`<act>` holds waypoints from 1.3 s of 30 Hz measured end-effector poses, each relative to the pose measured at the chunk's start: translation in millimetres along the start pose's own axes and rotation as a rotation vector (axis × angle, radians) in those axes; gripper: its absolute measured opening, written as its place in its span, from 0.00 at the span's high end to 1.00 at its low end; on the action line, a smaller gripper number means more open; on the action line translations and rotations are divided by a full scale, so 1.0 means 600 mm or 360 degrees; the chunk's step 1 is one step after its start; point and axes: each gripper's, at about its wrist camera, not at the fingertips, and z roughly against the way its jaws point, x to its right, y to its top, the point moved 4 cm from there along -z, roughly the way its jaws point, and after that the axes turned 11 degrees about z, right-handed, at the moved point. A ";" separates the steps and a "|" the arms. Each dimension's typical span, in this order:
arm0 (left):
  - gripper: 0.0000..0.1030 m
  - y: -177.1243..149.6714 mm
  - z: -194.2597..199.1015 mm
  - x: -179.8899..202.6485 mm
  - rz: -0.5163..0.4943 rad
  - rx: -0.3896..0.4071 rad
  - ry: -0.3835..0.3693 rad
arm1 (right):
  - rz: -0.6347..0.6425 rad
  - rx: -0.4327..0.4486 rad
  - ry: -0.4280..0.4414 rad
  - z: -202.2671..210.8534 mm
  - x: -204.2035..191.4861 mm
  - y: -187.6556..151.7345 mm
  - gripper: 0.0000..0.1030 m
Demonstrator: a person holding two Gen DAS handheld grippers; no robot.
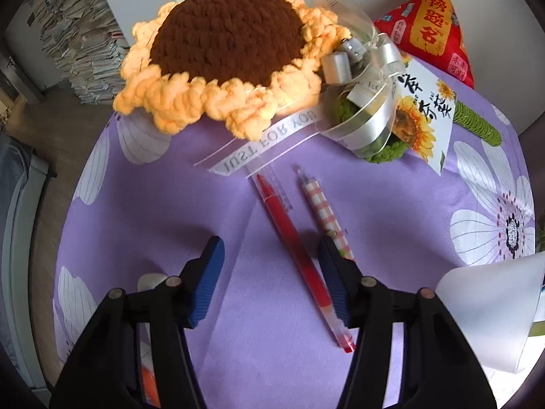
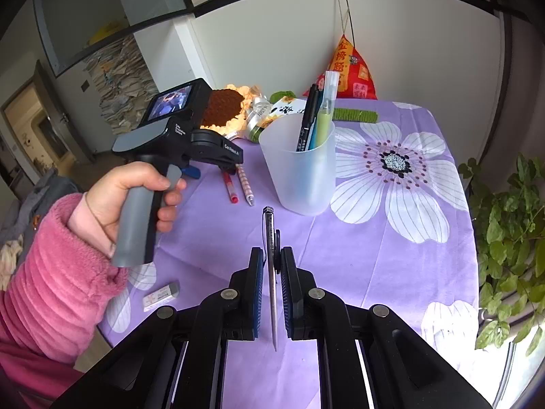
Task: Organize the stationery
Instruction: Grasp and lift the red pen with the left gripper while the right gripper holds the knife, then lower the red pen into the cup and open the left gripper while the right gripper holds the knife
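Lying between parted left gripper fingers, translucent red pen, right gripper clamping slim silver pen

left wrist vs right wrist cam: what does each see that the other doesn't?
Left wrist only: the ribbon lettering, and the left gripper from behind, jaws apart around the red pen.
Right wrist only: the right gripper shut on a grey pen, the pens inside the cup, an eraser, a potted plant, and the hand holding the left gripper.
Both: the red pen, checked pen, crochet sunflower, purple floral cloth.
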 end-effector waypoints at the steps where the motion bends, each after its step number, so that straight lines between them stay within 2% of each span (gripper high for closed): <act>1: 0.72 -0.001 0.003 0.002 -0.0033 -0.0016 -0.0057 | -0.0002 -0.0001 0.0000 0.000 0.000 0.000 0.89; 2: 0.88 -0.005 0.006 0.004 -0.0068 -0.0033 -0.0069 | -0.0003 -0.0001 -0.0003 0.000 0.000 0.000 0.89; 3: 0.93 -0.012 0.010 0.003 -0.0094 -0.0052 -0.0060 | -0.0007 -0.0002 -0.0006 0.001 0.000 -0.001 0.89; 6: 0.93 -0.034 0.020 -0.003 -0.0126 -0.0116 -0.0160 | -0.0023 -0.0003 -0.0008 0.002 0.003 -0.002 0.89; 10: 0.93 -0.090 0.047 -0.025 -0.0190 -0.0254 -0.0351 | -0.0032 -0.0004 -0.0016 0.002 0.006 -0.002 0.89; 17: 0.93 -0.174 0.105 -0.052 -0.0326 -0.0252 -0.0488 | -0.0059 -0.0008 -0.0020 -0.004 0.009 -0.002 0.89; 25: 0.93 -0.200 0.173 -0.039 -0.0444 -0.0051 -0.0649 | -0.0069 0.0037 -0.0028 0.006 0.008 0.001 0.89; 30: 0.93 -0.188 0.196 -0.010 -0.0473 0.0054 -0.0730 | -0.0085 0.0066 -0.0043 0.016 0.013 0.004 0.89; 39: 0.93 -0.132 0.283 0.050 -0.0501 0.0386 -0.0921 | -0.0107 0.0086 -0.0053 0.027 0.019 0.004 0.89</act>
